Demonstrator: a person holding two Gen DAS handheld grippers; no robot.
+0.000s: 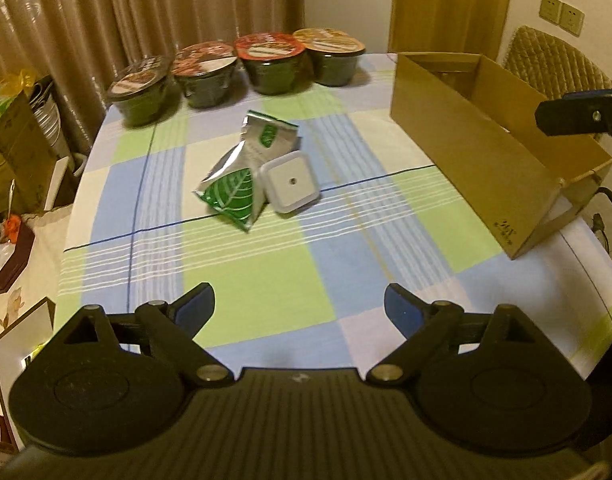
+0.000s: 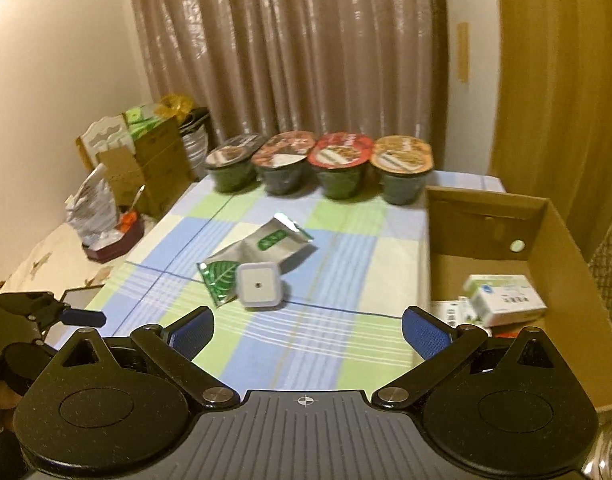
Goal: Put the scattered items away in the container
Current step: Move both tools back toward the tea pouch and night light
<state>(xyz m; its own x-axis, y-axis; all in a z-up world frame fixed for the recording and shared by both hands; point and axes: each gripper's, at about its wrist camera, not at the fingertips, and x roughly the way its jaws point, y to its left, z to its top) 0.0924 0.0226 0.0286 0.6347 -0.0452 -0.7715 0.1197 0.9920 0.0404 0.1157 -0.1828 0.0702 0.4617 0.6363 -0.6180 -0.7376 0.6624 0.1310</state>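
A silver pouch with a green leaf print (image 1: 242,172) (image 2: 254,256) lies in the middle of the checked tablecloth. A small white square device (image 1: 292,185) (image 2: 259,285) rests against its near edge. The brown cardboard box (image 1: 466,148) (image 2: 562,264) stands at the right and holds a white-and-green carton (image 2: 506,300). My left gripper (image 1: 300,306) is open, well short of the pouch, with nothing between its fingers. My right gripper (image 2: 308,332) is open too, hovering near the table's front edge beside the box. Part of the right gripper (image 1: 578,114) shows above the box in the left wrist view.
Four lidded noodle bowls (image 1: 242,68) (image 2: 322,168) line the far table edge before a curtain. Boxes and clutter (image 2: 146,160) sit on the floor to the left. A padded chair (image 1: 554,60) stands behind the box. The other hand-held gripper (image 2: 46,312) shows at lower left.
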